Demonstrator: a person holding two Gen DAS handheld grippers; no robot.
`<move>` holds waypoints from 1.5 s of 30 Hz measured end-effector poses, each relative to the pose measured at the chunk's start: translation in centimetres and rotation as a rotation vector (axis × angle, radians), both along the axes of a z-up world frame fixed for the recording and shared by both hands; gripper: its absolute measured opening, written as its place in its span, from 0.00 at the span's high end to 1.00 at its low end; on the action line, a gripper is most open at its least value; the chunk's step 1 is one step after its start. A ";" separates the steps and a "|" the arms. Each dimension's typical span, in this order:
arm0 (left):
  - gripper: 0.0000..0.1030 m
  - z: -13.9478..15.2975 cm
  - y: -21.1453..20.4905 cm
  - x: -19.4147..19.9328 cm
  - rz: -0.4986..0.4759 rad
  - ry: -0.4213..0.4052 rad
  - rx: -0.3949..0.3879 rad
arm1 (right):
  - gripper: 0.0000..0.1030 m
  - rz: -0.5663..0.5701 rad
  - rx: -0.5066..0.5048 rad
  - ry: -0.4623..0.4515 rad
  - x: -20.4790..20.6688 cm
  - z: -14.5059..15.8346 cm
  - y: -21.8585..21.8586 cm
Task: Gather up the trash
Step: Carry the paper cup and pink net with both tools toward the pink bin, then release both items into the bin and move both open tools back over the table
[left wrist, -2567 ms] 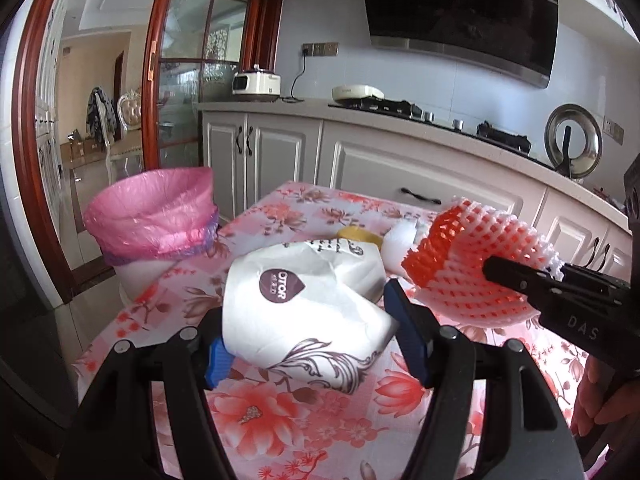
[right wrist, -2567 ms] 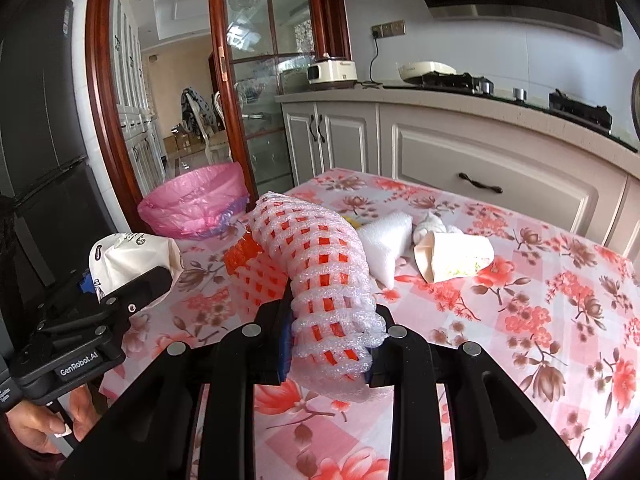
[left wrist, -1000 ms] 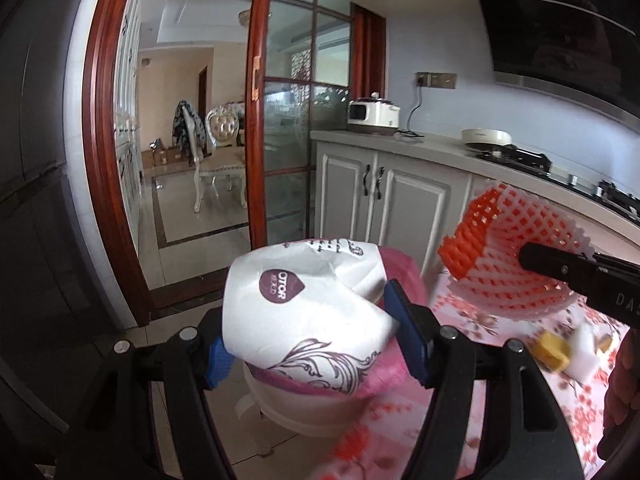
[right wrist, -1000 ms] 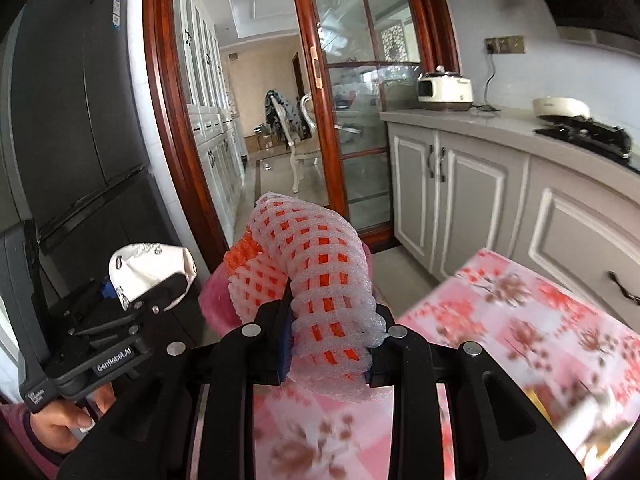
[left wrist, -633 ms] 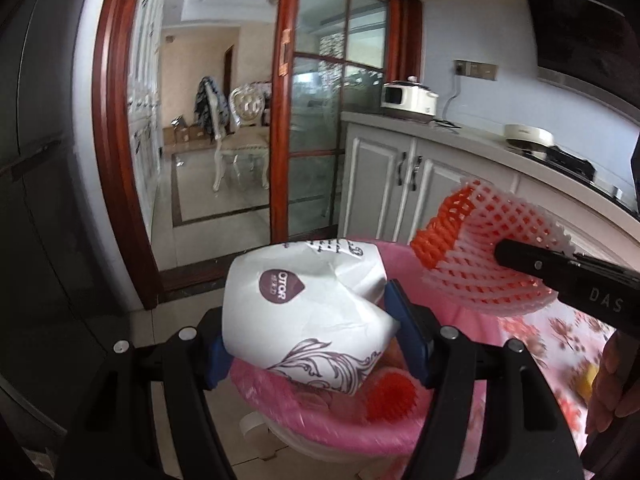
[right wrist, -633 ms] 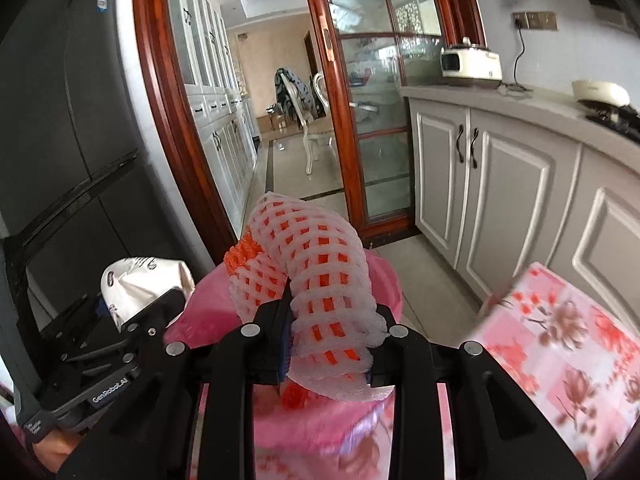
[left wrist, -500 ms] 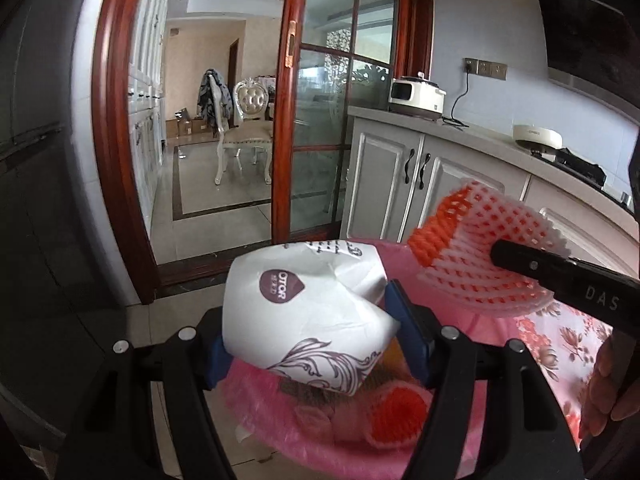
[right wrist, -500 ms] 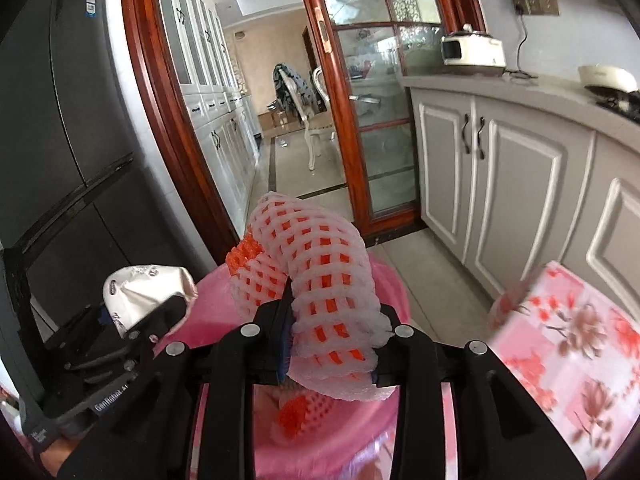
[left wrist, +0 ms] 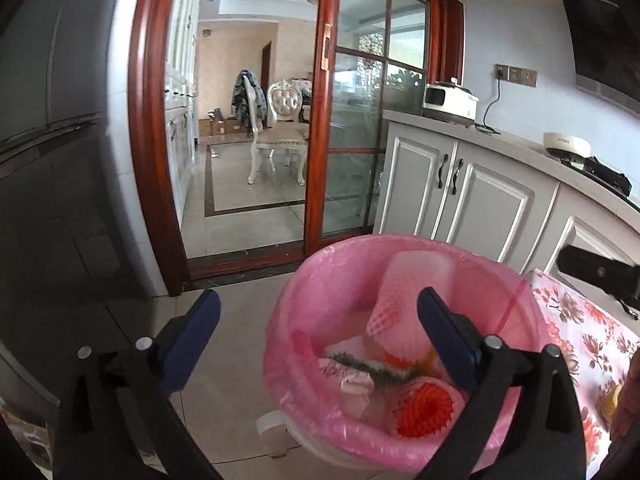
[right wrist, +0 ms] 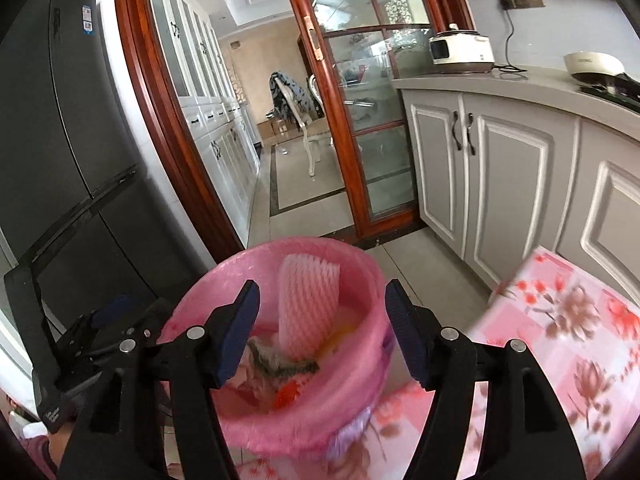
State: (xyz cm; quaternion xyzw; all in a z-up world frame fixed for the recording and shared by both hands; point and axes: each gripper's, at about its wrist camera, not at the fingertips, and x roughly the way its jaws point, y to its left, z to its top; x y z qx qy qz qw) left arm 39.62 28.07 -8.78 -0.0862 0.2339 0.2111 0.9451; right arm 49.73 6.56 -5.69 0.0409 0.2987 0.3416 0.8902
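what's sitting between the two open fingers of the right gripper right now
In the right wrist view, the pink-lined trash bin lies below the open right gripper, with the white foam net standing inside it.

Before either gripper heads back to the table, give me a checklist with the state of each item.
1. Left gripper open and holding nothing: ok.
2. Right gripper open and holding nothing: ok.
3. White foam net inside the pink-lined bin: ok, it stands against the far wall.
4. Crumpled printed paper inside the bin: ok, it lies among the other trash beside an orange net.
5. Nothing hanging over the bin's rim: ok in both views.
6. More trash left on the floral table: cannot tell; only an edge shows, with a yellowish bit partly cut off.
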 end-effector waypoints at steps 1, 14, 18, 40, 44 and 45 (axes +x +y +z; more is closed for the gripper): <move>0.05 0.2 -0.3 -0.5 0.002 -0.005 0.002 | 0.39 -0.003 -0.003 0.001 -0.9 0.2 -0.6; 0.05 3.2 -7.1 -9.8 -0.032 -0.056 -0.001 | 0.33 -0.094 0.001 -0.046 -14.2 2.4 -9.1; 0.05 2.6 -11.4 -12.2 -0.123 -0.036 -0.025 | 0.32 -0.149 -0.005 -0.040 -17.8 1.5 -12.7; 0.05 -3.8 -31.4 -14.3 -0.471 0.087 -0.007 | 0.28 -0.566 -0.076 0.040 -25.8 -5.9 -31.9; 0.05 -5.2 -32.3 -13.1 -0.475 0.127 -0.020 | 0.28 -0.601 -0.100 0.069 -25.3 -7.1 -32.9; 0.05 -5.5 -32.4 -12.9 -0.474 0.134 -0.025 | 0.28 -0.610 -0.110 0.074 -25.0 -7.3 -33.1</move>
